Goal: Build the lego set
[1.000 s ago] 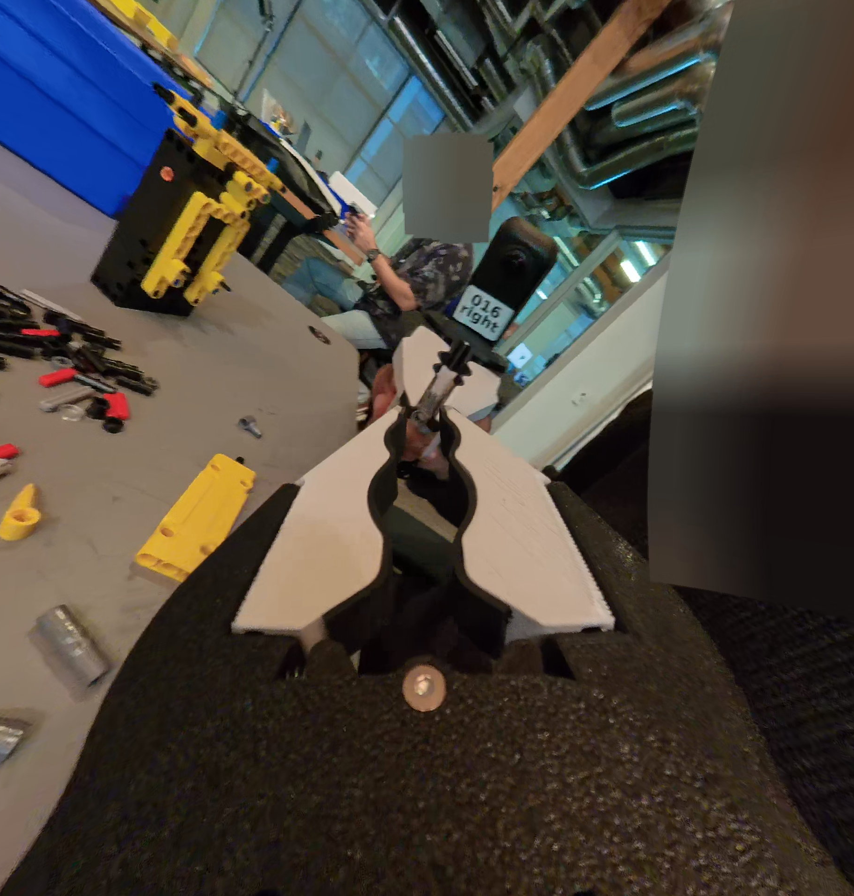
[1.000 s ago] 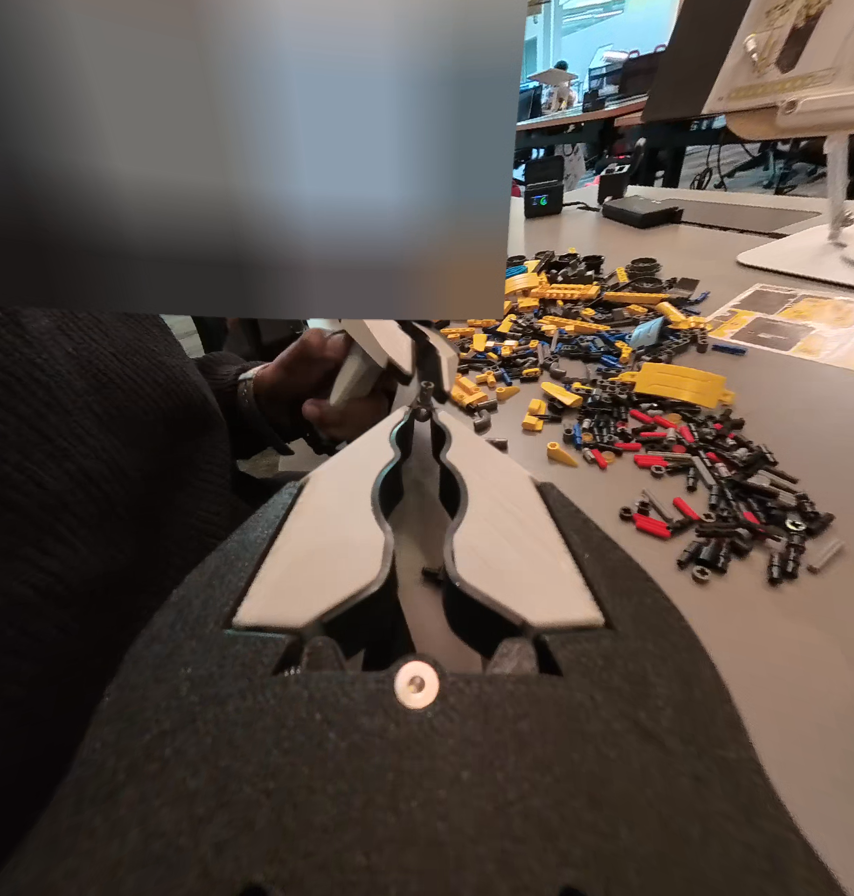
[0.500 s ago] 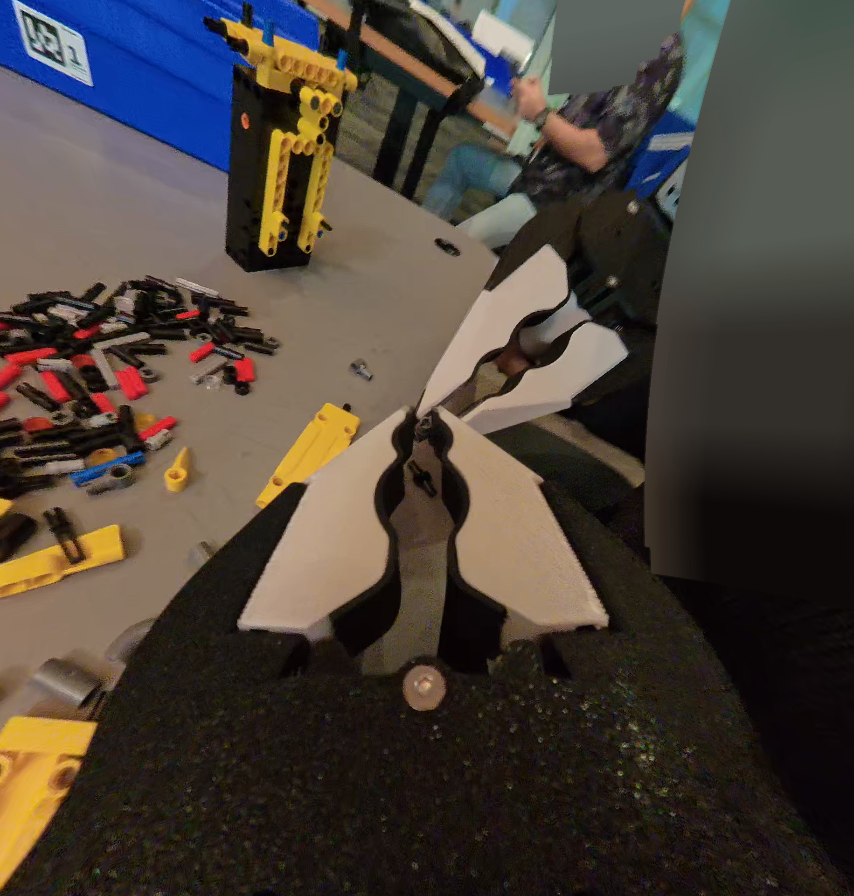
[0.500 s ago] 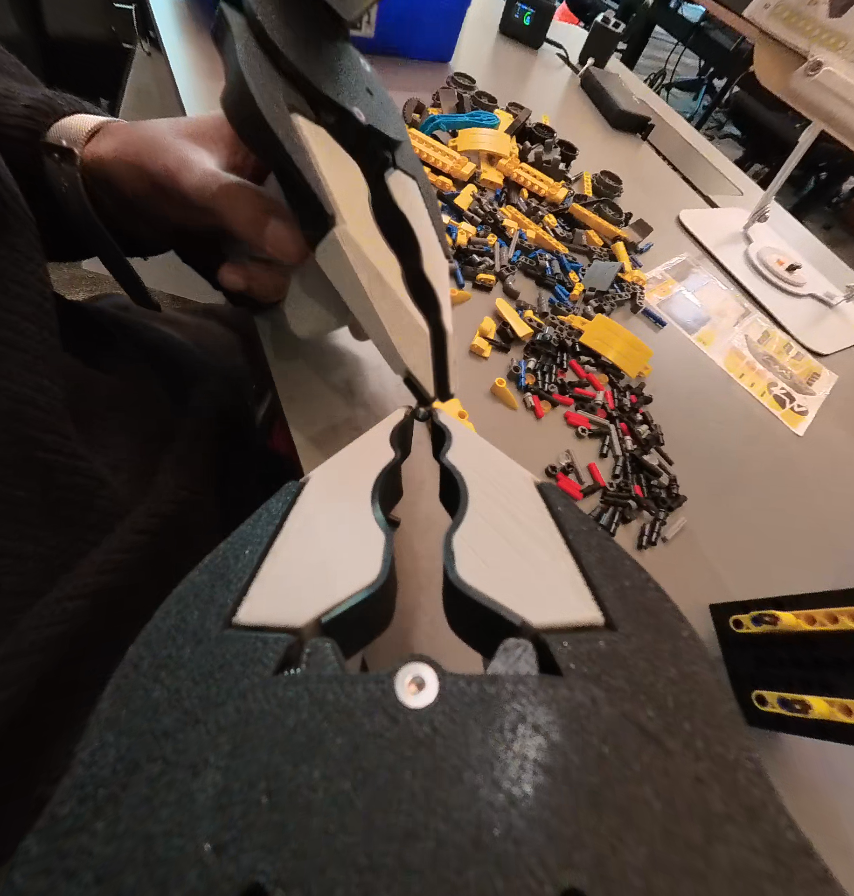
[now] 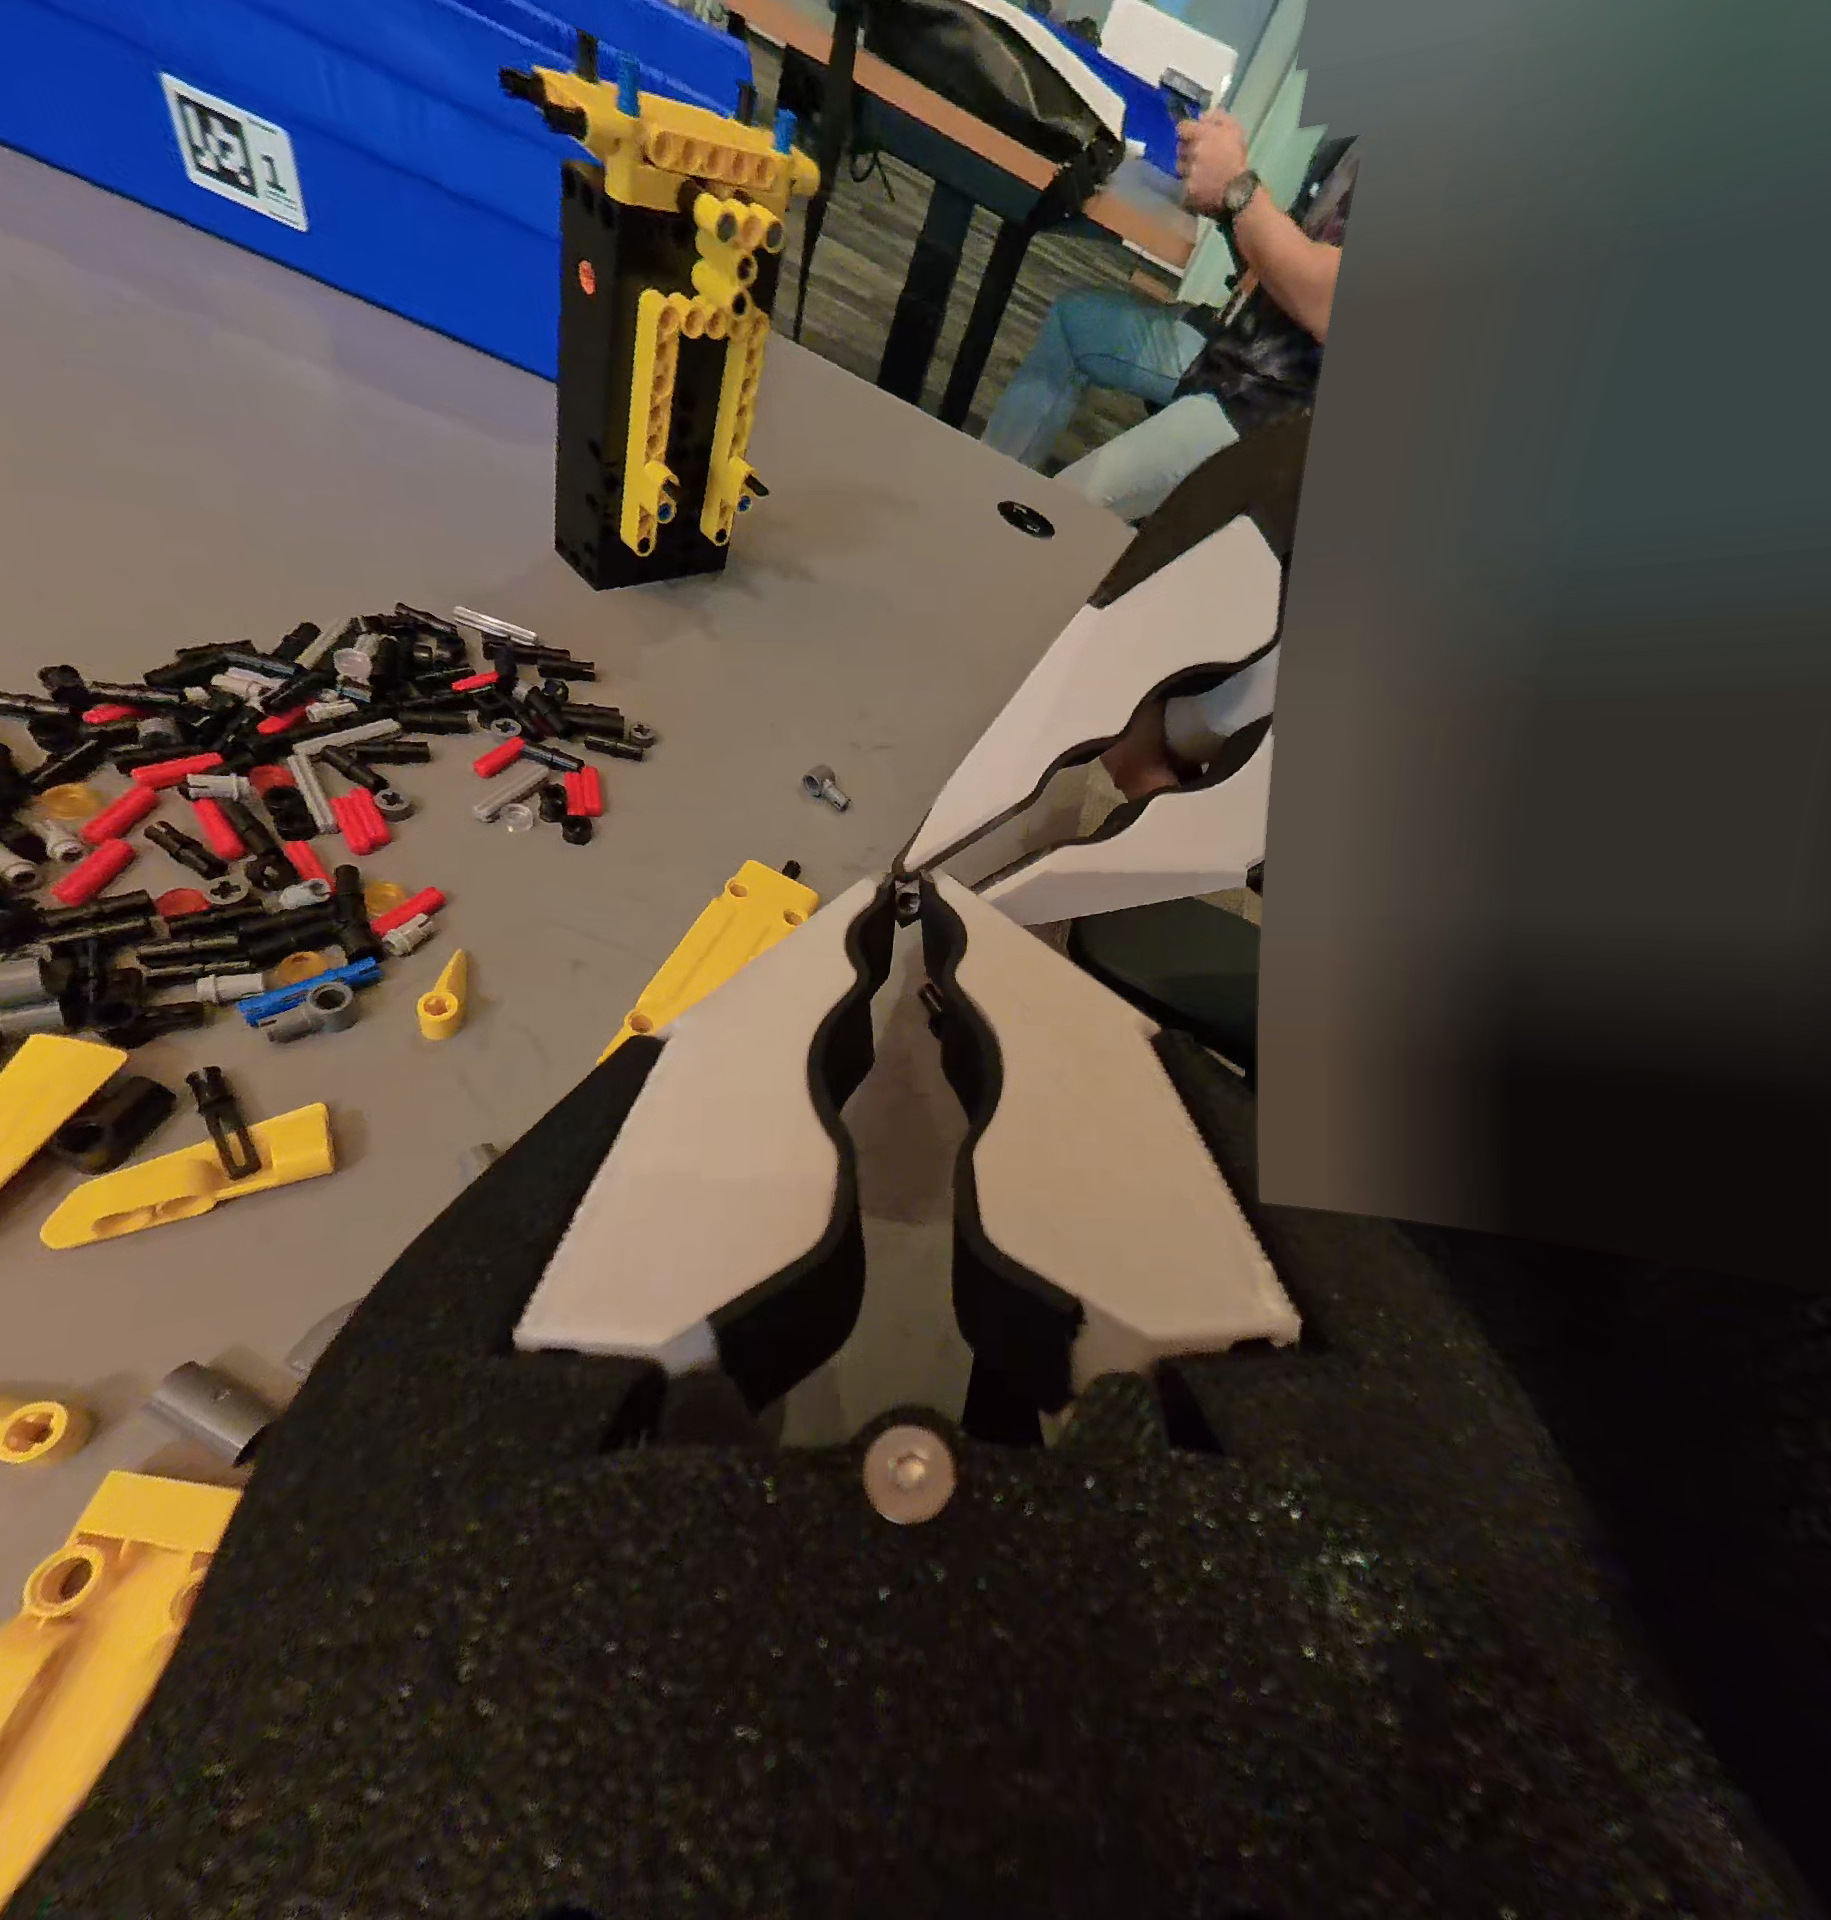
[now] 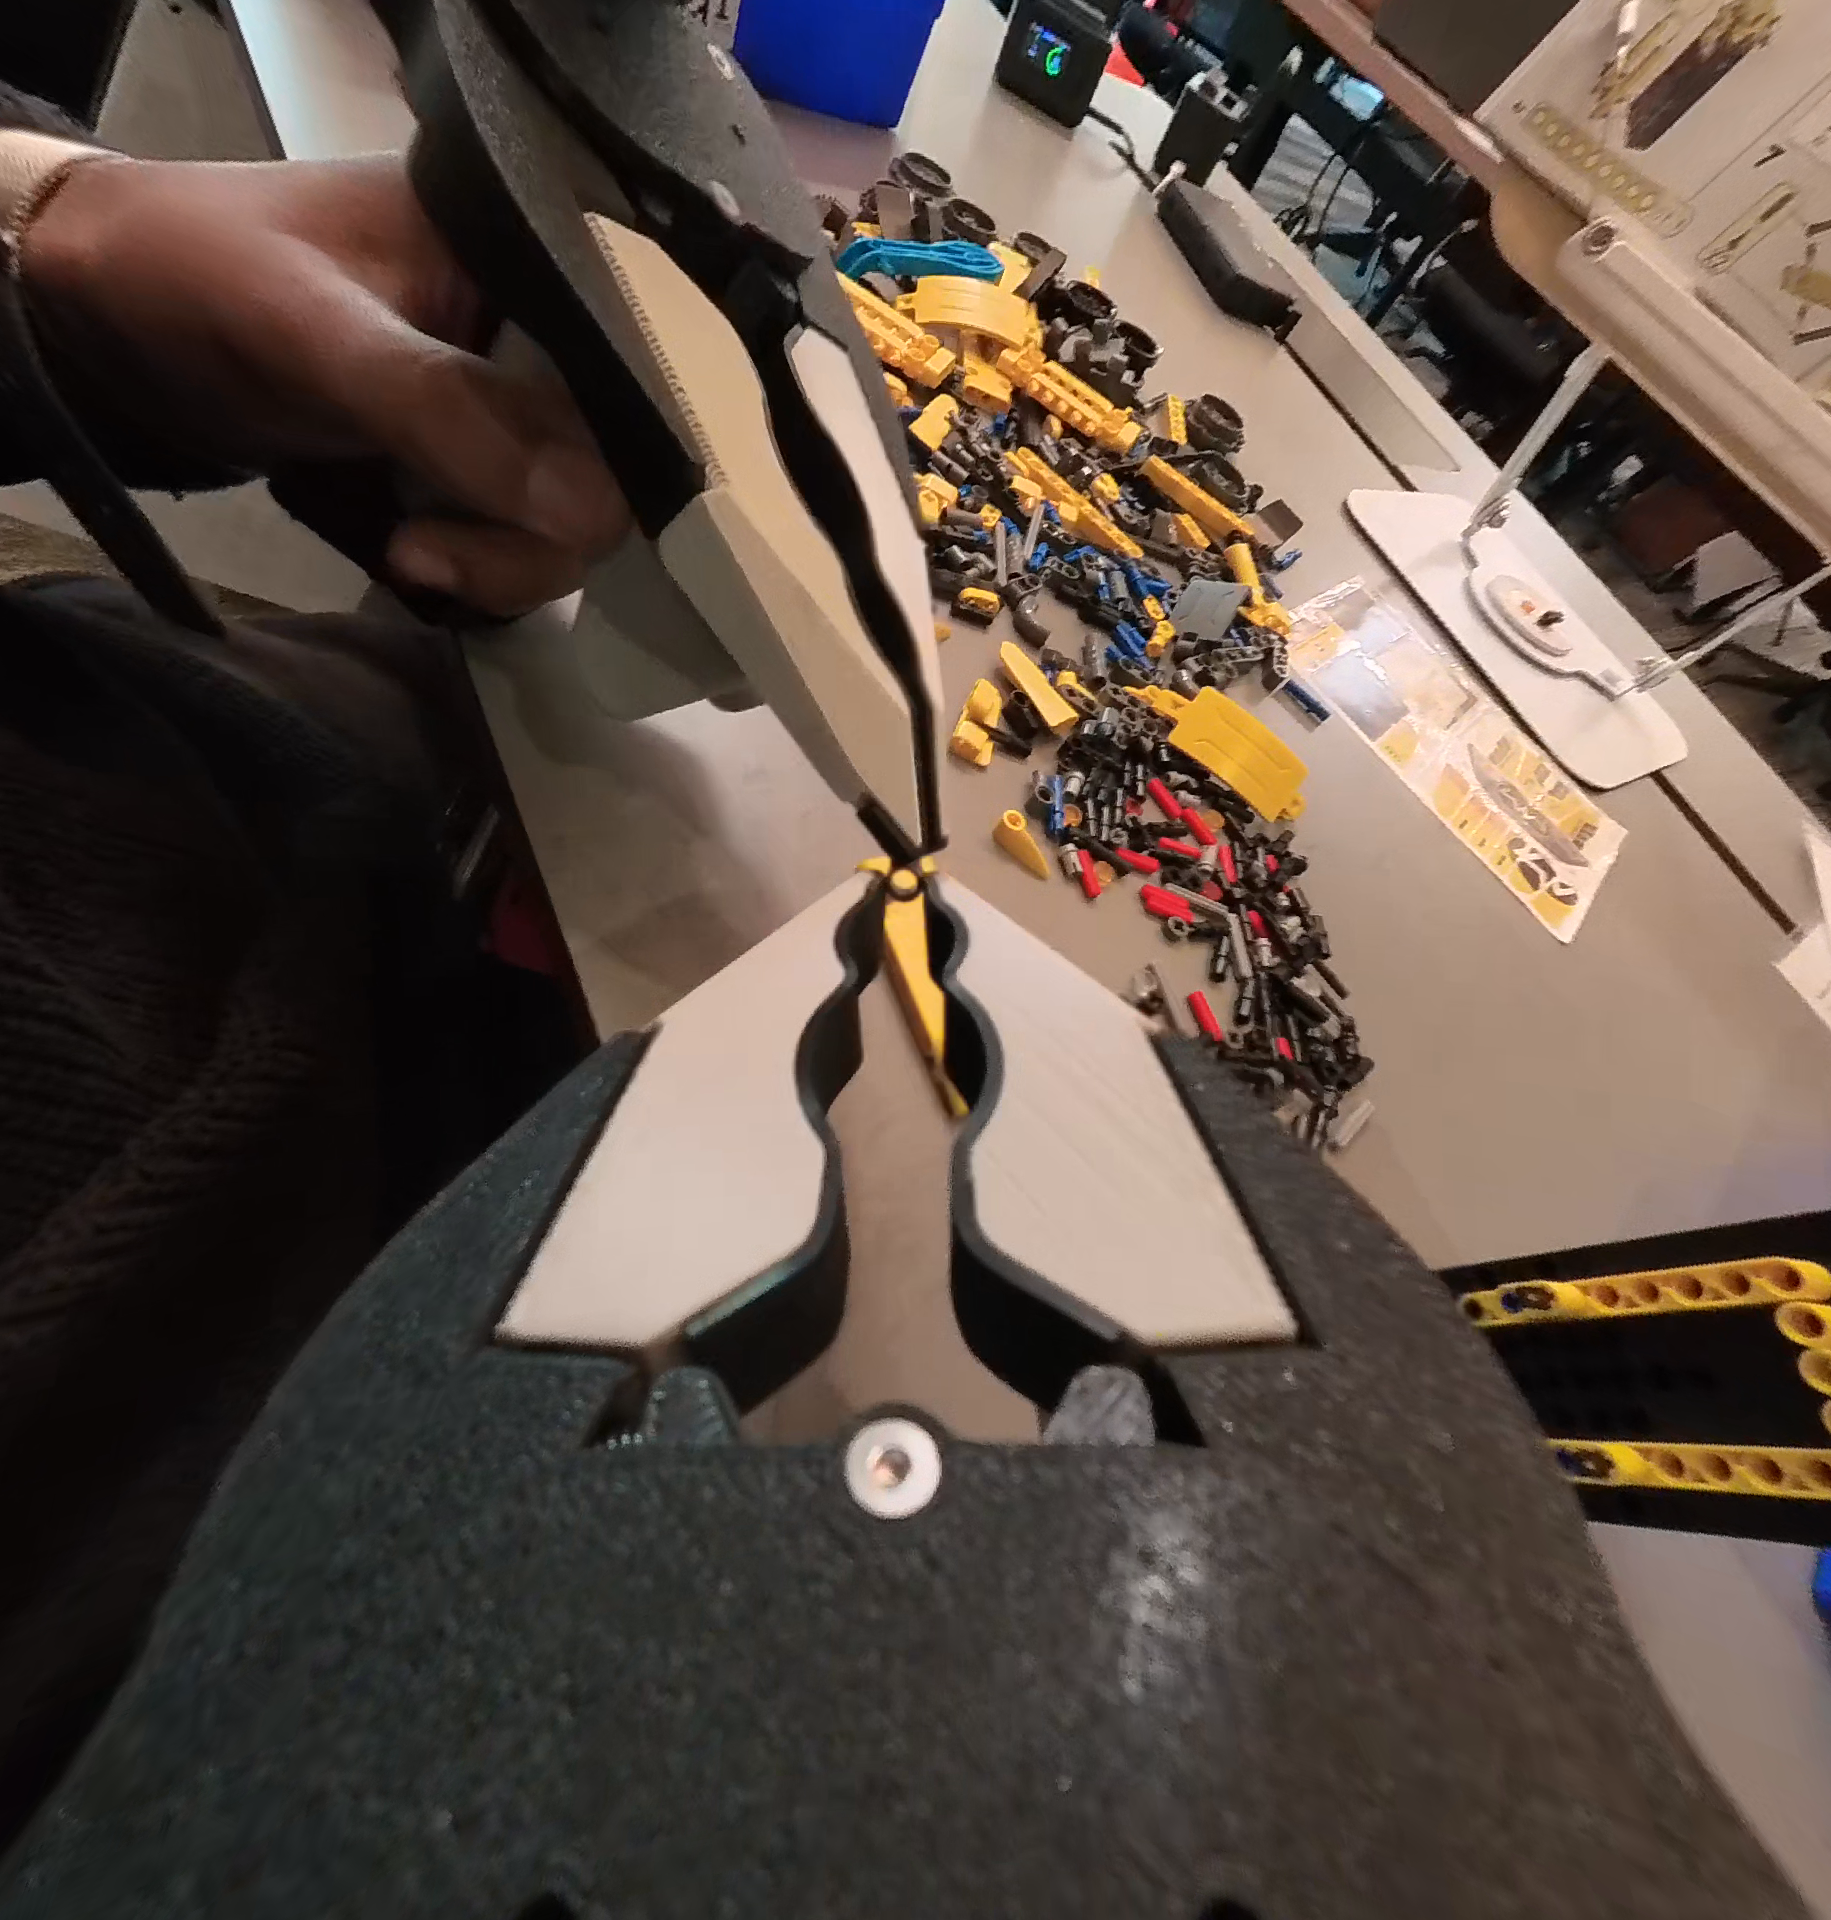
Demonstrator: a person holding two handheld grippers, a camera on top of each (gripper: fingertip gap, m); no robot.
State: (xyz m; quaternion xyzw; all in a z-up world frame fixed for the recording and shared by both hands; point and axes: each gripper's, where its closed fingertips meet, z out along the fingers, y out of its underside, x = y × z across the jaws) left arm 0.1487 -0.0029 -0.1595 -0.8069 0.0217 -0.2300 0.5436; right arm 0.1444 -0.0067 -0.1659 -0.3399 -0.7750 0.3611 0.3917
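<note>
Yellow piece point(image 6: 916, 961) pinched in right gripper point(image 6: 903, 883)

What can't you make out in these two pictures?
- Left wrist view: small dark part pinched by the left gripper, too small to identify.
- Right wrist view: yellow piece half hidden between the right gripper fingers.
- Black-and-yellow assembly cut off by the right edge.

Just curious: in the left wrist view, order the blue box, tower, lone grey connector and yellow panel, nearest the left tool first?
1. yellow panel, beside the left tool
2. grey connector, ahead, left
3. tower, farther back
4. blue box, table's far edge
</note>
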